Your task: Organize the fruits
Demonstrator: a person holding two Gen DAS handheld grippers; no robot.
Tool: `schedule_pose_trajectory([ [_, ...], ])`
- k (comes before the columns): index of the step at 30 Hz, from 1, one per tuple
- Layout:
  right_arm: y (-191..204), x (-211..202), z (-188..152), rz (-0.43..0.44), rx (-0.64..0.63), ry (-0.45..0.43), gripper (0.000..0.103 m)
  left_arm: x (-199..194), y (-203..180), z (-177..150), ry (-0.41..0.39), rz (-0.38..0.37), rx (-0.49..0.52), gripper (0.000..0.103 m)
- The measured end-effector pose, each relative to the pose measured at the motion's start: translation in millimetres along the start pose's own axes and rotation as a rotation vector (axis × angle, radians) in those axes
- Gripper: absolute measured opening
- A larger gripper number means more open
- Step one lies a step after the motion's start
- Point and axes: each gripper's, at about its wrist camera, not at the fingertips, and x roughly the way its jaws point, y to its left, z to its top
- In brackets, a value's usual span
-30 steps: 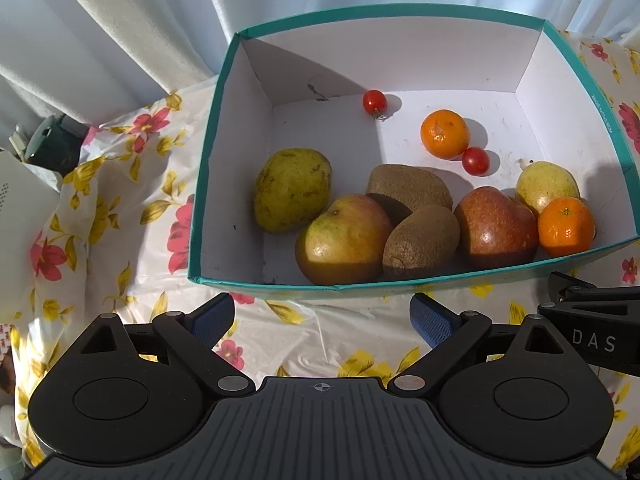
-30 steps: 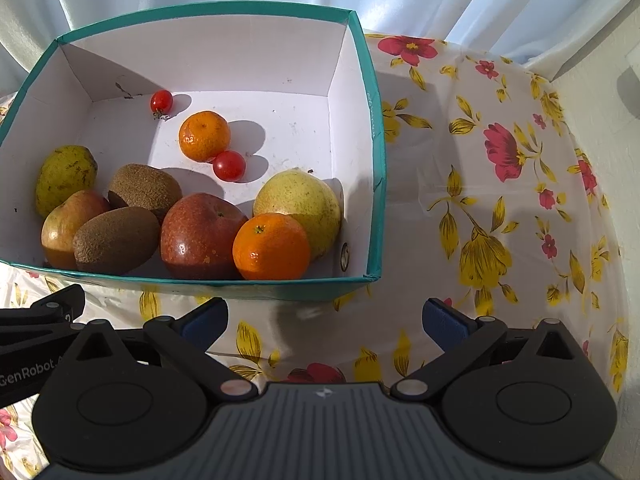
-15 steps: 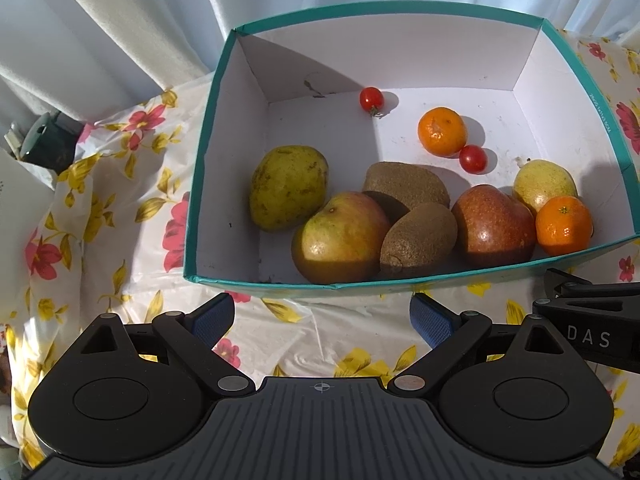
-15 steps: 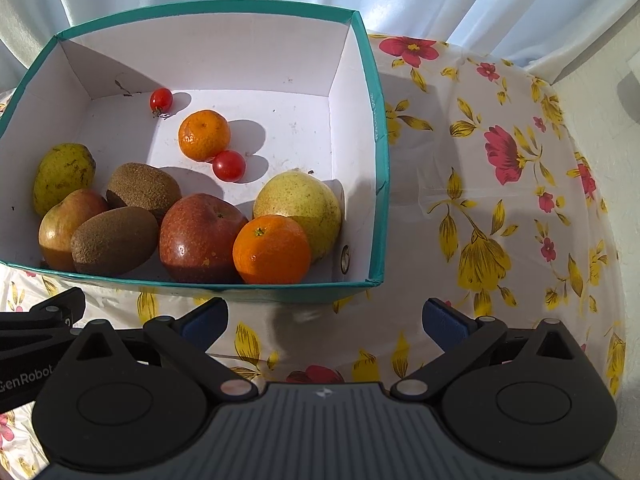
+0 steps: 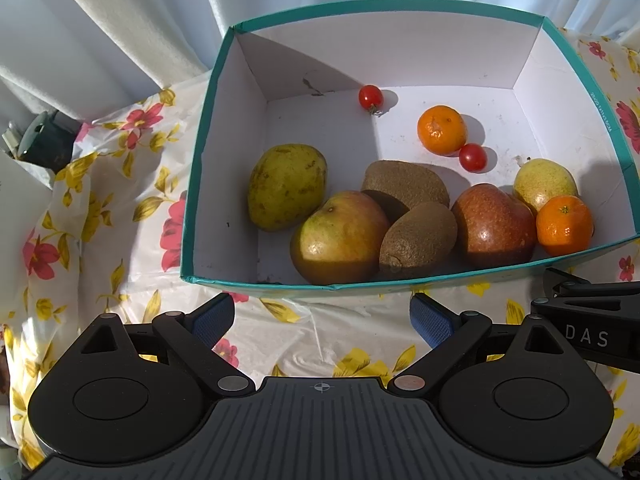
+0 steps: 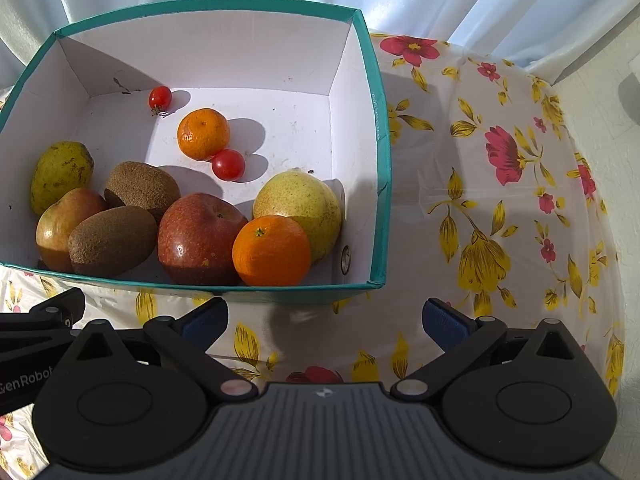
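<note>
A white box with a teal rim (image 5: pixel 208 128) (image 6: pixel 380 160) holds the fruit. Inside lie two green pears (image 5: pixel 286 186) (image 6: pixel 298 200), two apples (image 5: pixel 340 238) (image 6: pixel 200 236), two kiwis (image 5: pixel 418 238) (image 6: pixel 112 240), two mandarins (image 5: pixel 442 130) (image 6: pixel 272 250) and two cherry tomatoes (image 5: pixel 371 97) (image 6: pixel 228 165). My left gripper (image 5: pixel 322 318) is open and empty in front of the box's near wall. My right gripper (image 6: pixel 326 322) is open and empty in front of the box's near right corner. Part of the right gripper shows in the left wrist view (image 5: pixel 588 320).
The table has a white cloth with red and yellow flowers (image 6: pixel 500 200). White curtains (image 5: pixel 120 32) hang behind the box. A dark green object (image 5: pixel 42 140) sits at the far left. A pale wall (image 6: pixel 608 140) bounds the right side.
Both grippers have drawn back slightly from the box and stayed open. The fruit has not moved.
</note>
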Motion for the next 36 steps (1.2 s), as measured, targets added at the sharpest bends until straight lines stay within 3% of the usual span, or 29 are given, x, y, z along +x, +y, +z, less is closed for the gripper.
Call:
schedule_pose_trajectory([
  [36, -0.4, -2.5, -1.3, -0.016, -0.023, -0.009, 0.103, 1.2, -3.3, -2.3, 0.001, -0.011, 0.009, 0.098],
])
